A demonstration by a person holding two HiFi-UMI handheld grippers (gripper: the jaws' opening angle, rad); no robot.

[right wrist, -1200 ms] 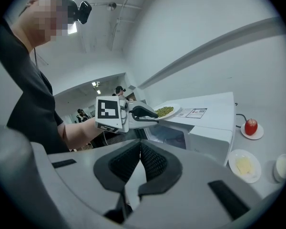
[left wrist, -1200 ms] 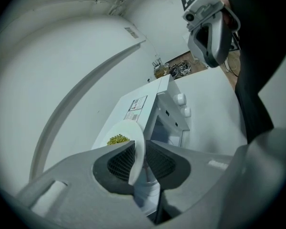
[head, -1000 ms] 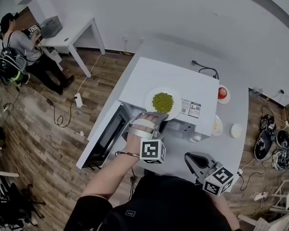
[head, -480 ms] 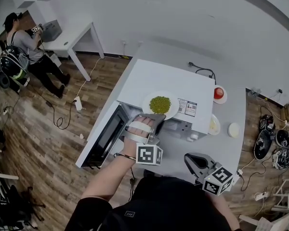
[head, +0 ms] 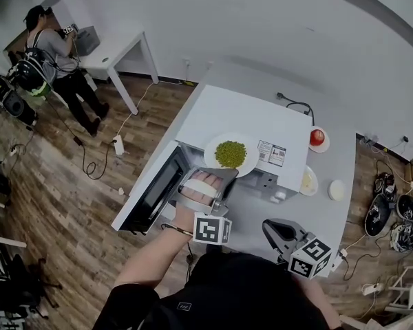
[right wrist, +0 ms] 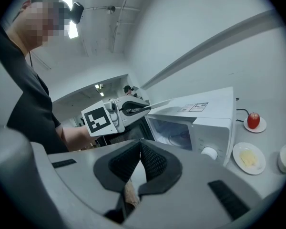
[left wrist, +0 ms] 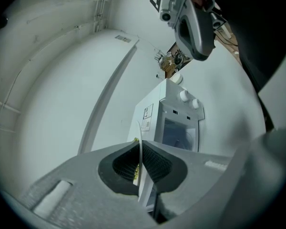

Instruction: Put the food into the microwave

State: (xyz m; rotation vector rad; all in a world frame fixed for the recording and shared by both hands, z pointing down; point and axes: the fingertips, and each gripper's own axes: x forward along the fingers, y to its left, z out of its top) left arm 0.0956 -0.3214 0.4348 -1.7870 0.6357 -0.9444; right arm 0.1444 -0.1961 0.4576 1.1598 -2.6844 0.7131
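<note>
left tongs (head: pixel 222 172) just closed on near rim of plate of peas (head: pixel 210 145), centre frame over microwave (head: pixel 248 112) top; open cavity (right wrist: pixel 174 130) sits directly below, door (head: pixel 151 196) swung lower left; right tongs (head: pixel 276 231) pinched shut, empty, lower right

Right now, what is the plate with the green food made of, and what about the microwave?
The plate looks like glazed ceramic, or maybe melamine: it is plain white and smooth, with a thin rim. The microwave seems to be painted sheet metal: it has flat, matte white panels with crisp edges. Its door window looks like dark glass or plastic.
</note>
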